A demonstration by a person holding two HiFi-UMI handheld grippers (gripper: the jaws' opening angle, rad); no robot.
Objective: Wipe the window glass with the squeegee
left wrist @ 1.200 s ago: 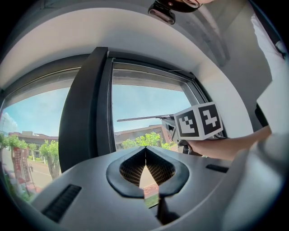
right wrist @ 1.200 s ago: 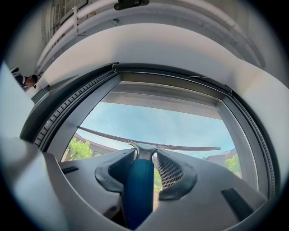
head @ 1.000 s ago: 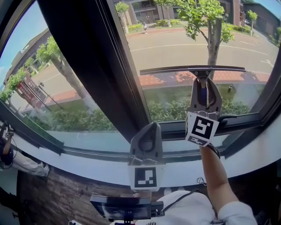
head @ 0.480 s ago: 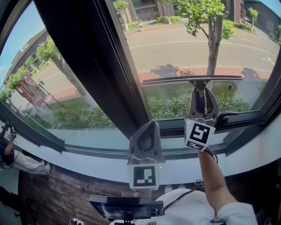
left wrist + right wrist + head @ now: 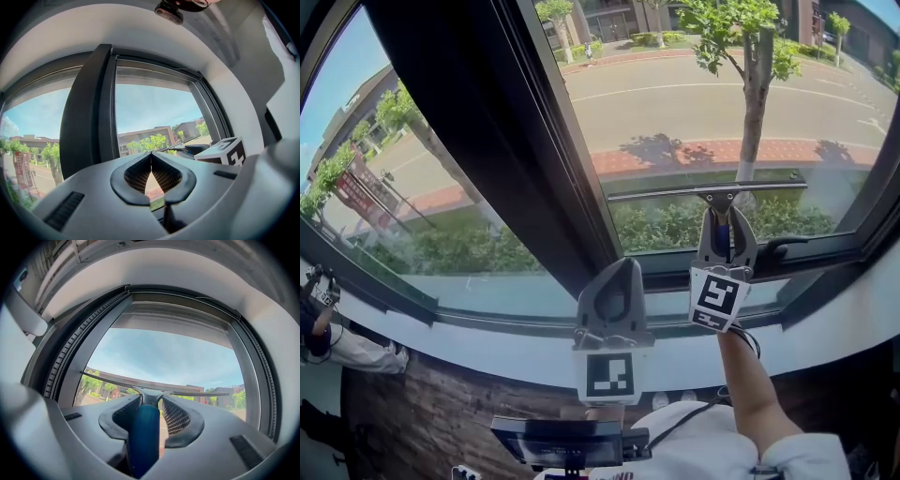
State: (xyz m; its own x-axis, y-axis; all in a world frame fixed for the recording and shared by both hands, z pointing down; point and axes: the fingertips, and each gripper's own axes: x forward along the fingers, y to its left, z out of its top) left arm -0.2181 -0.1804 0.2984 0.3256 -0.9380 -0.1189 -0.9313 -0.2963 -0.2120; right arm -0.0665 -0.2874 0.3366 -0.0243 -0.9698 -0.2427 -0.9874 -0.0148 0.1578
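Lower on the glass [image 5: 675, 94] than a second ago, the squeegee [image 5: 703, 190] has slid from about mid-pane to near the pane's bottom edge, and the right claw [image 5: 727, 214] has dropped with it toward the sill [image 5: 487, 342]. That claw is clamped on the squeegee's blue handle, which in the right gripper view runs up between the pads to a dark neck and a long, thin dark blade [image 5: 140, 384] spanning most of the pane's width. In the head view the blade lies across the pane nearly level, its left end a touch lower and close to the mullion [image 5: 487, 141], its right end short of the pane's right edge. The left claw [image 5: 622, 267] hangs idle above the sill at the foot of the mullion, and the left gripper view shows its tips [image 5: 151, 157] pressed together with nothing between them. The stroke looks almost spent, so the likeliest trouble is the blade running into the bottom frame [image 5: 825, 242] and jolting or lifting off the glass, which would leave a wet line along the bottom edge. The slight slant could also press one end harder than the other and streak the pane. The round handle seems to sit nearer one pad, so a hard push might twist it in the grip.
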